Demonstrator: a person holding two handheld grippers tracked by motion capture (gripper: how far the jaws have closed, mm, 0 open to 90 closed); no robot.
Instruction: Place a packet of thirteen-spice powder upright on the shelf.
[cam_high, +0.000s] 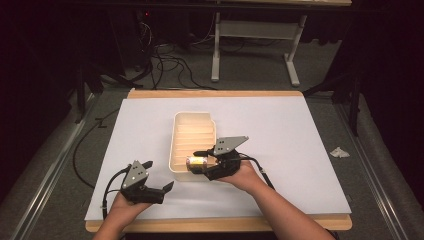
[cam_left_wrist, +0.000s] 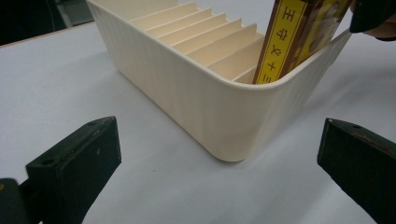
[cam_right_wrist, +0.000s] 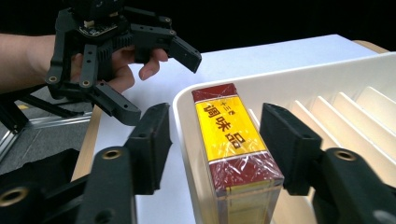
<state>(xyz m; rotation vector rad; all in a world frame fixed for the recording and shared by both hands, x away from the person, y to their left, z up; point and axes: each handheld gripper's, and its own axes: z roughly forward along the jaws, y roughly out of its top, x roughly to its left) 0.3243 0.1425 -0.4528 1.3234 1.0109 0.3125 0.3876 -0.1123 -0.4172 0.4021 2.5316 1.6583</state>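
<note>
Cream slotted bin (cam_high: 194, 122) sits at the centre of the high view on a white sheet (cam_high: 300, 150) that covers the wooden table (cam_high: 215, 93), and a red-and-yellow box (cam_right_wrist: 233, 140) with printed characters stands in its nearest slot, against the end wall toward the person. The step in hand looks like seating that box in the slot: in the right gripper view the right gripper (cam_right_wrist: 215, 140) has a jaw on either side of the box, spread with a visible gap at each face, so it reads as released or about to close rather than pinching. The next move, I judge, calls for either lifting clear straight up or a gentle push to settle the box, since it leans slightly in the left gripper view. At lower left of the high view the left gripper (cam_high: 156, 175) rests apart from the bin, jaws spread and empty. Nothing else crowds the bin; a crumpled paper scrap (cam_high: 339, 152) lies off the sheet at right.
</note>
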